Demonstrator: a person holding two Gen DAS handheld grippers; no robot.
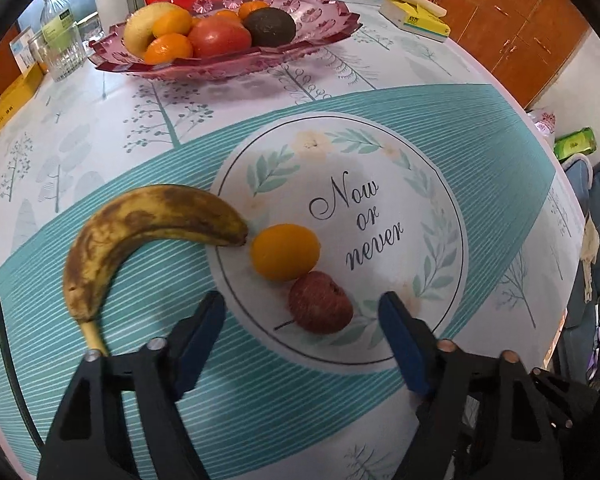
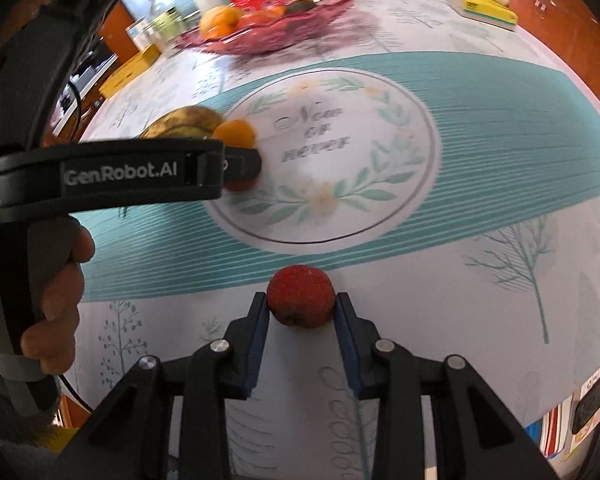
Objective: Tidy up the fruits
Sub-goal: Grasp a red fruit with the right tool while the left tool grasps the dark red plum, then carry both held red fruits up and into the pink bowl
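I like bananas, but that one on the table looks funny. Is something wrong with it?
Yes. The banana lying beside the small orange fruit is covered in big brown patches, so it looks overripe. The fruit in the pink dish looks brighter.

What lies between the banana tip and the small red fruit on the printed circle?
An orange fruit lies there, close beside the banana tip and right against the red fruit. The left wrist view shows this clearly.

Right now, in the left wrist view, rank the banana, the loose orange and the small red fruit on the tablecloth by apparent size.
1. banana
2. orange
3. red fruit, only slightly smaller than the orange, so that order is unsure.
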